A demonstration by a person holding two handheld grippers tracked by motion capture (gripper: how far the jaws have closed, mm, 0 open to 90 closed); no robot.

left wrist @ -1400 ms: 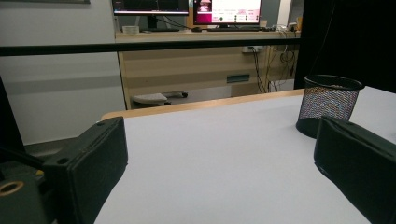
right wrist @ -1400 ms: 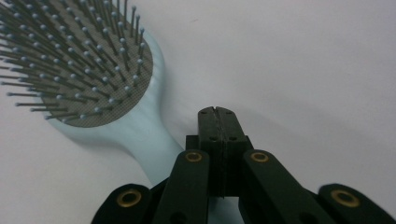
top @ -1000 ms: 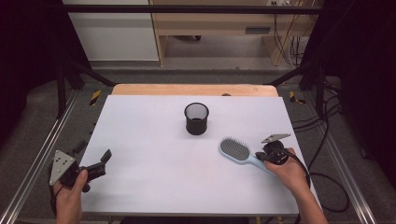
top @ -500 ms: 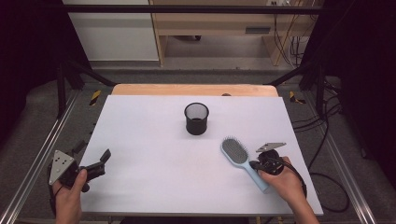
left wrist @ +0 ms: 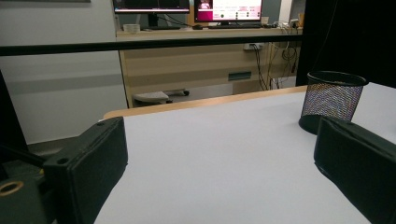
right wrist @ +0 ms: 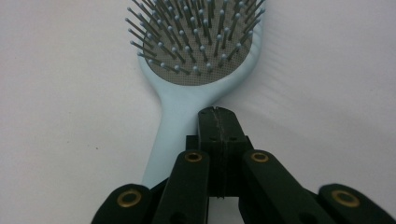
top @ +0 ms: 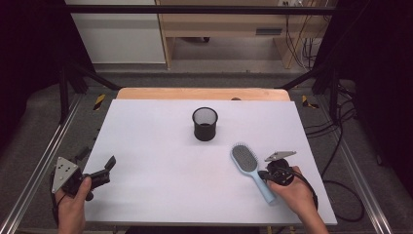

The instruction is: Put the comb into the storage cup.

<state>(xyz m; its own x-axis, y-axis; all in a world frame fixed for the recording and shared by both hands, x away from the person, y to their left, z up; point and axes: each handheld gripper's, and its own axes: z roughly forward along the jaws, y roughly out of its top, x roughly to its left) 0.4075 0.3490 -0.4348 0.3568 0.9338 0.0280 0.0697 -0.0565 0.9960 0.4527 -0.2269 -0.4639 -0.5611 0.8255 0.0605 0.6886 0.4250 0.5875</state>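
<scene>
A light blue hairbrush (top: 244,160) lies bristles up on the white table (top: 146,146), right of centre, with its handle toward the near edge. My right gripper (top: 264,174) is shut, jaws pressed together with nothing between them. In the right gripper view its tip (right wrist: 217,125) rests against the right side of the hairbrush's (right wrist: 201,42) neck. A black mesh cup (top: 205,124) stands upright behind the brush, mid-table. My left gripper (top: 96,160) is open at the table's near left corner, aimed across the table (left wrist: 224,140) toward the cup (left wrist: 332,100).
Metal frame rails run along both sides of the table, and cables trail on the floor to the right. A wooden strip edges the table's far side. Beyond it stand a desk and monitors.
My right hand has shifted left and nearer. The brush has swung round: its handle end has come toward the near edge, and the head has stayed about where it was. The left hand has kept still.
</scene>
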